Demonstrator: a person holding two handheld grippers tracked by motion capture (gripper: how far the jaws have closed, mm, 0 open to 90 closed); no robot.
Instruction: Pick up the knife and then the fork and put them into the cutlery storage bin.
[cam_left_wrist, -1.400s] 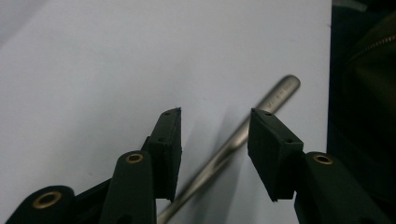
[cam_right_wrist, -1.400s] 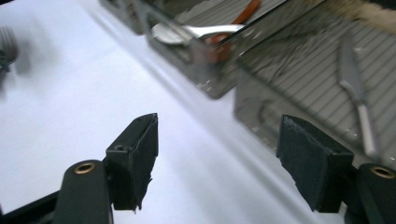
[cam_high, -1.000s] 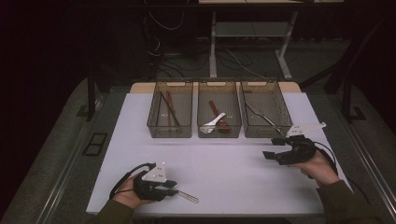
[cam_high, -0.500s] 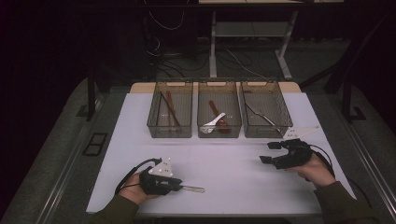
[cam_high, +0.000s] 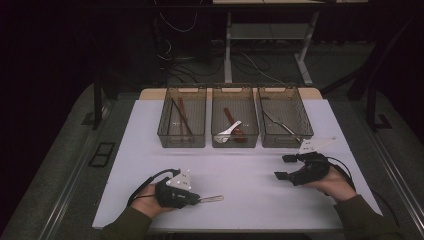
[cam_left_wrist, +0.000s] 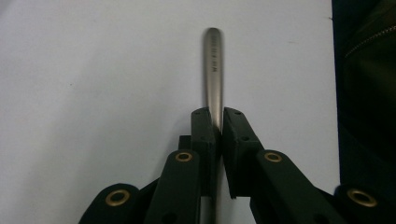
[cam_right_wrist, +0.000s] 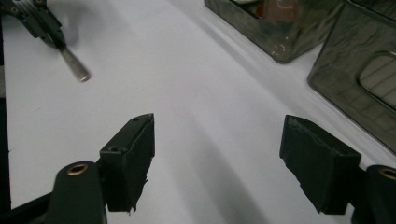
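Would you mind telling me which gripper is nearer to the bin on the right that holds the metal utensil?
Right. The right gripper hovers just in front of the right-hand bin; the left gripper is across the table, shut on a metal handle.

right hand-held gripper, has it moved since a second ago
Yes. The right hand-held gripper has shifted toward the table's near edge and a little left, away from the right bin. Its jaws stand open with nothing between them.

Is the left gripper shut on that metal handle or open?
Shut on it. The left gripper has just been closing, and its pads press both sides of the metal utensil handle above the white table.
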